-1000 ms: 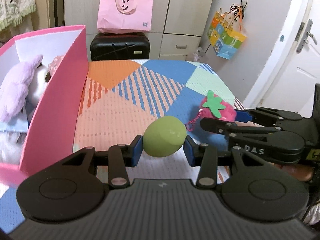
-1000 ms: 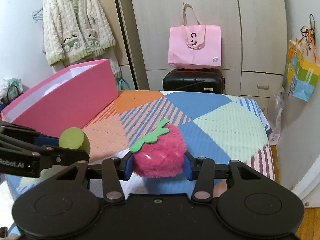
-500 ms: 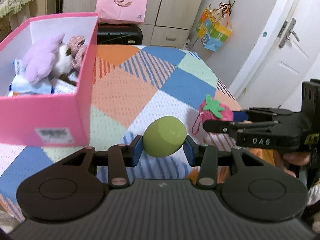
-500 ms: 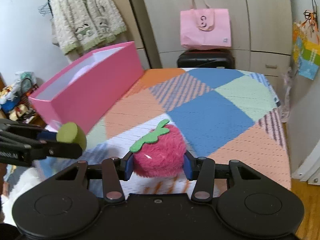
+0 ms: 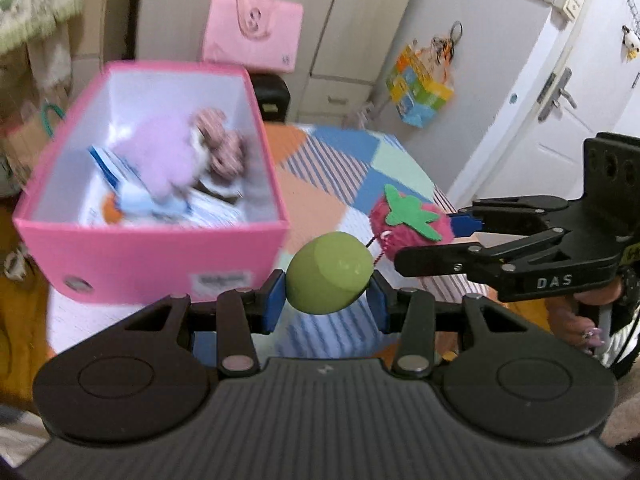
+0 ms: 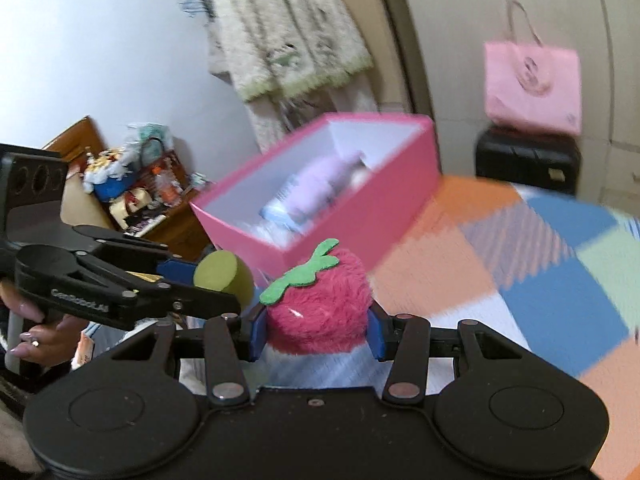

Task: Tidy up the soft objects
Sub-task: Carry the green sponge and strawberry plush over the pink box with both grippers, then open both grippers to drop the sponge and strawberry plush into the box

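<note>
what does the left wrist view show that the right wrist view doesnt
Only the left wrist view: the white door with its handle, a colourful bag hung on the wall, and the pink box's barcode label.

Only the right wrist view: a cream cardigan on a hanger and a cluttered wooden stand.

Both: the pink box with a lilac plush inside, the left gripper shut on the green ball, the right gripper shut on the plush strawberry, the patchwork cover.

Pale wardrobe doors are seen at the back. A pink tote bag is set on a black suitcase. A white door stands at right; a knitted cardigan is hung at left.
</note>
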The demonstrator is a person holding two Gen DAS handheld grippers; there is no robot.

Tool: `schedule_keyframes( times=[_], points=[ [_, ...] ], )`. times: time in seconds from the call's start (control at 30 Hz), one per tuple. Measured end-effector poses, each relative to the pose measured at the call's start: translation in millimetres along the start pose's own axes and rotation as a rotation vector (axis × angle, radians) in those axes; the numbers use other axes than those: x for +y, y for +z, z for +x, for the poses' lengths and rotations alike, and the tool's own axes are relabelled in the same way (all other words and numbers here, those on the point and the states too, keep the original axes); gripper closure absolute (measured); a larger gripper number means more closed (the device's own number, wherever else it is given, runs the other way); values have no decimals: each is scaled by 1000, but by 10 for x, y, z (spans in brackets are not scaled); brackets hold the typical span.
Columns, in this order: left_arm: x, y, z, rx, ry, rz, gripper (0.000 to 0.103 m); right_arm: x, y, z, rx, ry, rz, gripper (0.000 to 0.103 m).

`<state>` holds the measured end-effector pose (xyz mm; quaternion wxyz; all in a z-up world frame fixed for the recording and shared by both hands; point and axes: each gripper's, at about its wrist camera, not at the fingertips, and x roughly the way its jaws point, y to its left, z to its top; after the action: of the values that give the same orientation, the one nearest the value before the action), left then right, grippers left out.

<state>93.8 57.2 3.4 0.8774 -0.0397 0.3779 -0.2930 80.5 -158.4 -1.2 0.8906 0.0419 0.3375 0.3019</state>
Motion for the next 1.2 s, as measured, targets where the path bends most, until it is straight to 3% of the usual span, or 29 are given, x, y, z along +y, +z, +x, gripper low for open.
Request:
schedule_keyframes(
  times=[0.27,0.53,0.77,0.93,1.2],
  points=[
    [301,274,-137,-95,44,-14,60,298,461,167,-101,-8,-176,50],
    [765,530,23,-187,59,-139,60,195,805,507,-114,-50,-271,50],
    [1038,647,381,-98,49,-173,60,201,900,997,-19,-80,-374,50],
    [1176,664,555,-28,105,-186,60,157,950,1274,56,-107,-424,50],
    [1189,614,648,-10,109,-211,57,203,923,1470,93,-134,-521,46]
  ],
)
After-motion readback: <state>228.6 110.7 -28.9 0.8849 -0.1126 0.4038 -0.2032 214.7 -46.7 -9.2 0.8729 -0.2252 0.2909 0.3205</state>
